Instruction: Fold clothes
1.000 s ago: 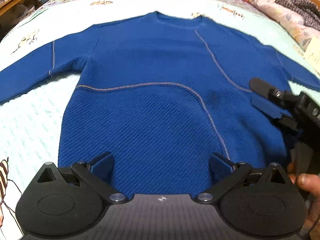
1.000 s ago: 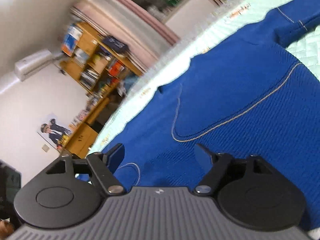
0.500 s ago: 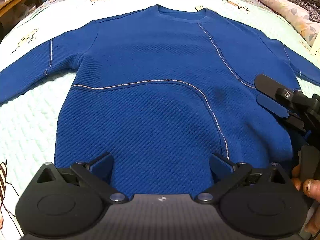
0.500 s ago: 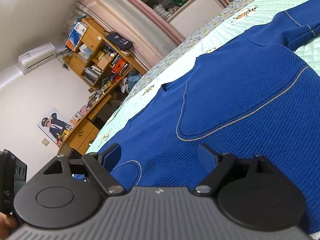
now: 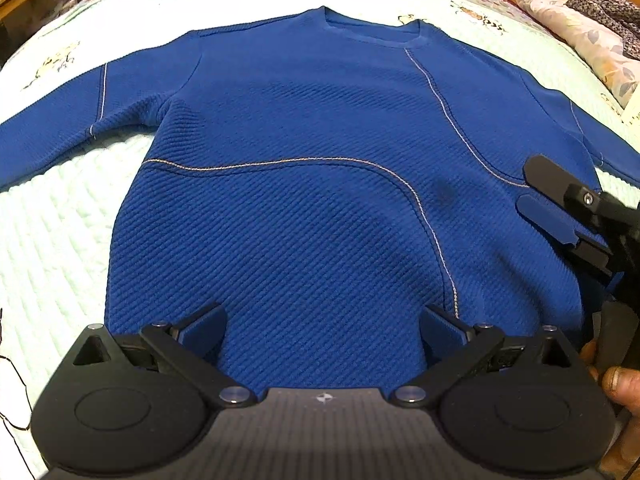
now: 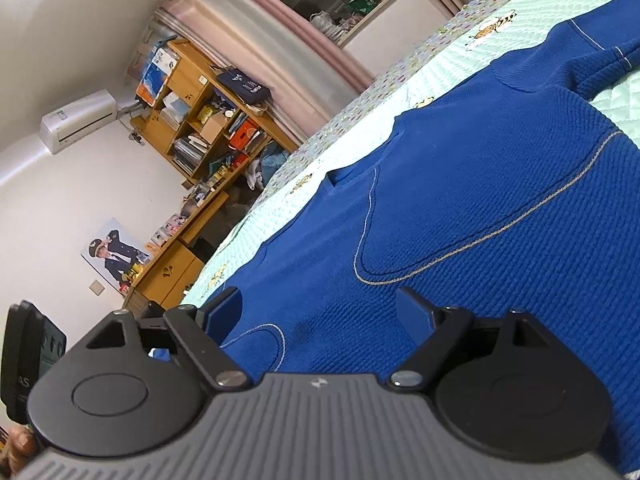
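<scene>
A blue long-sleeved sweater (image 5: 312, 184) with pale curved stitching lies flat on a mint-green quilted bed (image 5: 52, 240), neck at the far side, sleeves spread left and right. My left gripper (image 5: 322, 326) hovers over the sweater's near hem, jaws wide open with only cloth beneath them. My right gripper (image 5: 530, 188) comes in from the right edge of the left wrist view, low over the sweater's right side near the armpit. In the right wrist view the right gripper (image 6: 320, 308) is open over the sweater (image 6: 480, 208), nothing pinched between its blue pads.
Pillows and a dark patterned cloth (image 5: 592, 12) lie at the bed's far right. A wooden bookshelf (image 6: 200, 120) and desk stand beyond the bed's far side, with a poster (image 6: 114, 256) and an air conditioner (image 6: 80, 120) on the wall. A hand (image 5: 620, 384) holds the right gripper's handle.
The left wrist view has shifted slightly, so the sweater sits a little lower in frame. The right wrist view has steadied from blur. Both grippers stay open over the sweater.
</scene>
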The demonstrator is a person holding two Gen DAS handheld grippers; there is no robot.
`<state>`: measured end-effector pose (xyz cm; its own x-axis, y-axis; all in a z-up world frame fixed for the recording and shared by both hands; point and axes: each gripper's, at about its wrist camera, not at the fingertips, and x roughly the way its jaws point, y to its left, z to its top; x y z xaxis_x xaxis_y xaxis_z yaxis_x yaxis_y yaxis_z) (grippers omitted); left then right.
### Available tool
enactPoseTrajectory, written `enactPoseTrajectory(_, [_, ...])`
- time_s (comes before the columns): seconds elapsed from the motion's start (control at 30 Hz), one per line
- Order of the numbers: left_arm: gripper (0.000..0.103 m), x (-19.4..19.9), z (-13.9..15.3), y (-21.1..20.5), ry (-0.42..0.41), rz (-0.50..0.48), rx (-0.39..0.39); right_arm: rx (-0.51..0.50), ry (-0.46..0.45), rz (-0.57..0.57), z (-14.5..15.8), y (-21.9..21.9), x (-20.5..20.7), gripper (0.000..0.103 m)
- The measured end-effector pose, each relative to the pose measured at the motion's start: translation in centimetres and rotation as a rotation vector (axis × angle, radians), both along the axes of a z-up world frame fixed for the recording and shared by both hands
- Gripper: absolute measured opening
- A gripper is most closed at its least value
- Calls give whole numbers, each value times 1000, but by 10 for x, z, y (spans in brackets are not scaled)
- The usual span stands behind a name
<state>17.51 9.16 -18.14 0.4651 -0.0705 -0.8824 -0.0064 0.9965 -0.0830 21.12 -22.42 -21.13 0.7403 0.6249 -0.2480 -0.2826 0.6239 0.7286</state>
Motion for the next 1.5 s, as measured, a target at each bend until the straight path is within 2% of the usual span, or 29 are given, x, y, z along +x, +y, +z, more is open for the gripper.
enactPoseTrajectory(0.2, [102, -9, 6, -2, -13, 0, 14, 10, -5, 2, -1, -1, 0, 85])
enactPoseTrajectory(0.27, [96, -20, 15, -4, -18, 0, 8, 12, -5, 2, -1, -1, -1, 85])
enactPoseTrajectory(0.4, [102, -42, 27, -8, -80, -36, 25, 11, -4, 3, -1, 0, 0, 85])
enactPoseTrajectory(0.47, [102, -38, 7, -4, -1, -12, 29, 8, -4, 3, -1, 1, 0, 85])
enactPoseTrajectory(0.57, [102, -45, -1, -3, -33, -14, 32, 4, -3, 4, 0, 2, -1, 85])
enactPoseTrajectory(0.7, [102, -47, 6, -4, -6, 7, 22, 2, -2, 4, 0, 2, -1, 84])
enactPoseTrajectory(0.8, [102, -51, 11, 0, -17, 12, -39, -3, -1, 4, 0, 3, -2, 84])
enactPoseTrajectory(0.9, [102, -57, 15, 6, -35, 9, -64, -1, -2, 4, -1, 3, -2, 84])
enactPoseTrajectory(1.03, [102, -63, 27, 17, -117, 64, -26, -1, -2, 4, -1, 3, -2, 84])
enactPoseTrajectory(1.07, [102, -61, 26, 23, -115, 79, -17, -3, 0, 3, -1, 4, -2, 84])
enactPoseTrajectory(1.2, [102, -55, 10, 43, -32, 96, -57, -65, 63, -6, 15, 12, -8, 85])
enactPoseTrajectory(1.23, [102, -56, 8, 43, -36, 86, -50, -68, 84, 5, 21, 15, -14, 85])
enactPoseTrajectory(1.33, [102, -58, 1, 39, -43, 53, -13, 35, 112, 111, 33, 19, -37, 85])
enactPoseTrajectory(1.4, [102, -58, -1, 33, -43, 36, 22, 20, 194, 152, 29, 16, -46, 84])
enactPoseTrajectory(1.43, [102, -58, -1, 33, -43, 34, 22, -2, 234, 137, 22, 8, -48, 81])
enactPoseTrajectory(1.47, [102, -57, -2, 33, -44, 31, 22, 6, 257, 112, 15, -6, -51, 59])
enactPoseTrajectory(1.5, [102, -57, -2, 33, -44, 29, 22, 34, 288, 78, 7, -21, -52, 30])
